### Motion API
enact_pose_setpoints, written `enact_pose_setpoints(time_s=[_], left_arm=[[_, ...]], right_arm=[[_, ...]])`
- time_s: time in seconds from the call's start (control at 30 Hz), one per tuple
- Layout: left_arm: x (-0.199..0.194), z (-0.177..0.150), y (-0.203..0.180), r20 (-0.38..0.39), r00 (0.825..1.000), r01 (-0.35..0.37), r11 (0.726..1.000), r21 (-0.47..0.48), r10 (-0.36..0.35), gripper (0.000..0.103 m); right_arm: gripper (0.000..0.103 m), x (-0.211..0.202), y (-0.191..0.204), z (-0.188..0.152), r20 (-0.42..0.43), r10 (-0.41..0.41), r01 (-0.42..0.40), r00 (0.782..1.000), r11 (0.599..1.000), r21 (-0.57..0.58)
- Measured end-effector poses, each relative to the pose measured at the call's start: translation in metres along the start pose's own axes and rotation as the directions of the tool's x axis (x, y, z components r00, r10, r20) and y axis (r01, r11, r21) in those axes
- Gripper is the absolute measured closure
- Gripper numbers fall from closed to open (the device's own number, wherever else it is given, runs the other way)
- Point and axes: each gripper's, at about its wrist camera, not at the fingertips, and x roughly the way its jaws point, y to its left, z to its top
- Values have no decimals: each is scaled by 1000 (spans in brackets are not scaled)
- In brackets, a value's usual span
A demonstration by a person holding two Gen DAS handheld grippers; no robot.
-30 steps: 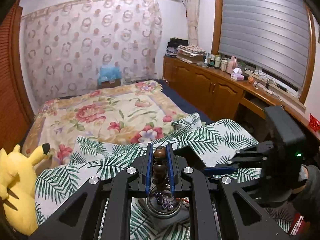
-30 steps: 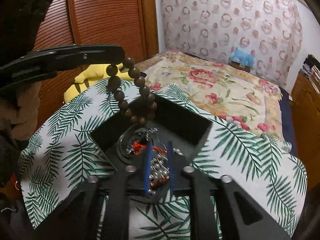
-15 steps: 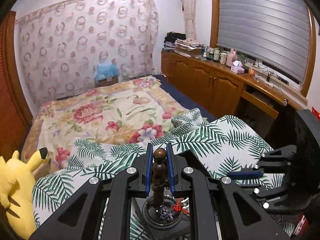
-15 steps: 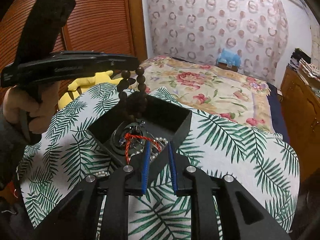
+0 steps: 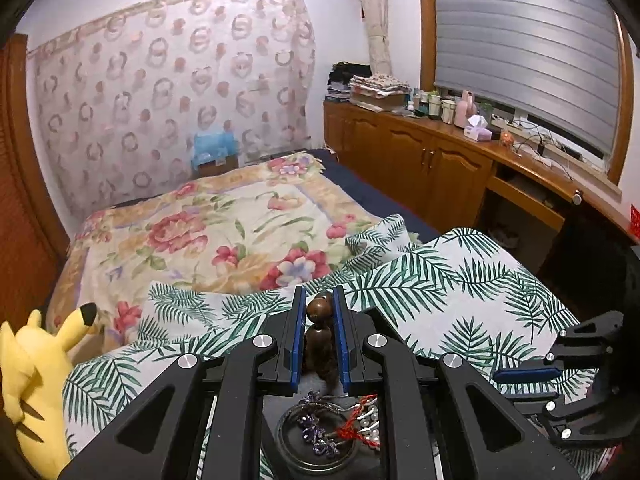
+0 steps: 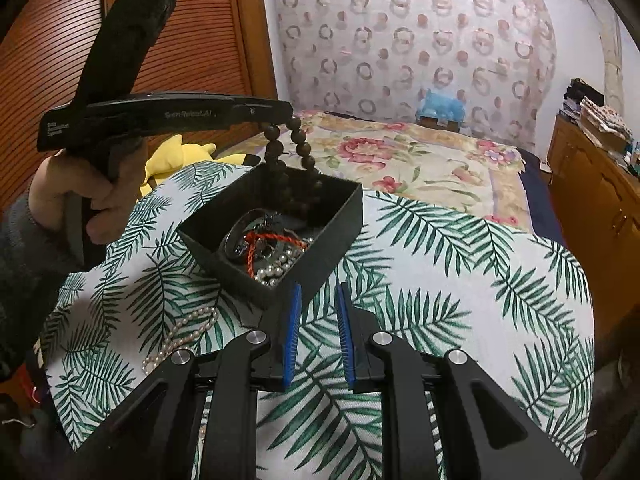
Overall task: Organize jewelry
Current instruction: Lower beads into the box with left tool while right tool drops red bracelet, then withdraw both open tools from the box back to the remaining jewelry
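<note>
In your black box: bangle, red cord, pearls. Left gripper pinches wooden bead bracelet above it; right gripper narrowly parted, empty. Pearl strand beside box remains.

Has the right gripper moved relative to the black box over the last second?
Yes. The right gripper has pulled back toward the camera side: earlier its tips sat over the black box; now they are off its near corner, over the palm-leaf cloth, empty.
</note>
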Motion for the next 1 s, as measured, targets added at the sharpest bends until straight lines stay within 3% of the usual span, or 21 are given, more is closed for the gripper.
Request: enact_pose_setpoints(time_s=[0.1, 0.2, 0.27, 0.33, 0.43, 0.83, 1.0], left_arm=[[-3, -5, 1, -11, 1000, -7, 1000, -6, 7, 88], [-14, -13, 1, -13, 1000, -11, 1000, -4, 10, 66], [-25, -23, -1, -6, 1000, -15, 1000, 1, 15, 61], [-35, -34, -4, -3, 1000, -12, 1000, 1, 12, 45], [-51, -56, -9, 4, 1000, -6, 1000, -4, 6, 31], [-79, -121, -13, -64, 998, 6, 998, -63, -10, 15], [-84, -143, -12, -84, 996, 1, 994, -109, -10, 14]], right_arm=[[83, -2, 1, -4, 5, 0, 0, 1000, 1000, 9], [83, -6, 3, -9, 13, 1, -1, 1000, 1000, 26], [83, -6, 5, -11, 13, -2, 2, 1000, 1000, 30], [83, -9, 10, -16, 13, -6, 5, 1000, 1000, 23], [83, -9, 16, -25, 2, -12, 12, 1000, 1000, 12], [83, -16, 33, -57, -56, -38, 38, 998, 999, 0], [83, -22, 39, -66, -75, -47, 47, 996, 999, -7]])
